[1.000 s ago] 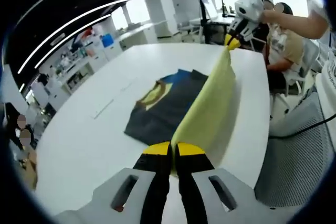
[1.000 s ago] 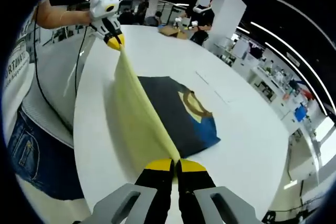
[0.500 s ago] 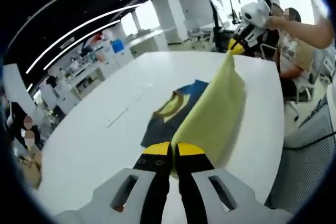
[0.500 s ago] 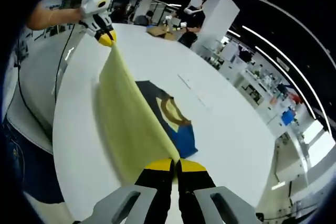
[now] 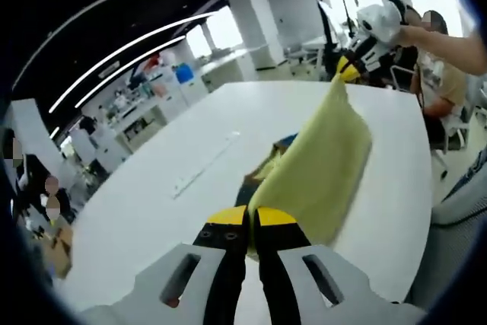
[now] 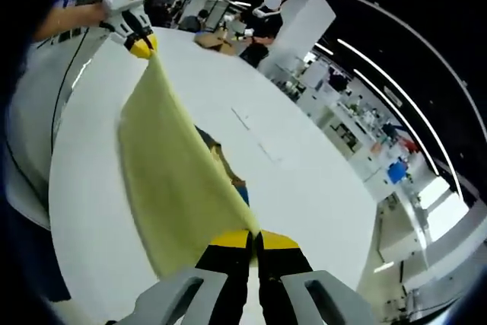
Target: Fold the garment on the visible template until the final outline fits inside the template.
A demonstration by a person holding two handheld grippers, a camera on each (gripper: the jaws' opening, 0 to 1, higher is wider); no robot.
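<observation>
Left gripper view: the left tongs are clamped on one corner of the yellow sheet; the right tongs, across the white worktop, pinch the far corner. The sheet hangs taut between them, lifted over the dark garment, which lies flat and mostly hidden. Right gripper view: the garment's yellow and blue print shows more clearly here. Judged step: carrying the sheet over; next, lower both corners evenly.

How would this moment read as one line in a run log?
left gripper: shut on cloth | right gripper: shut on cloth | cloth lifted above garment | table
</observation>
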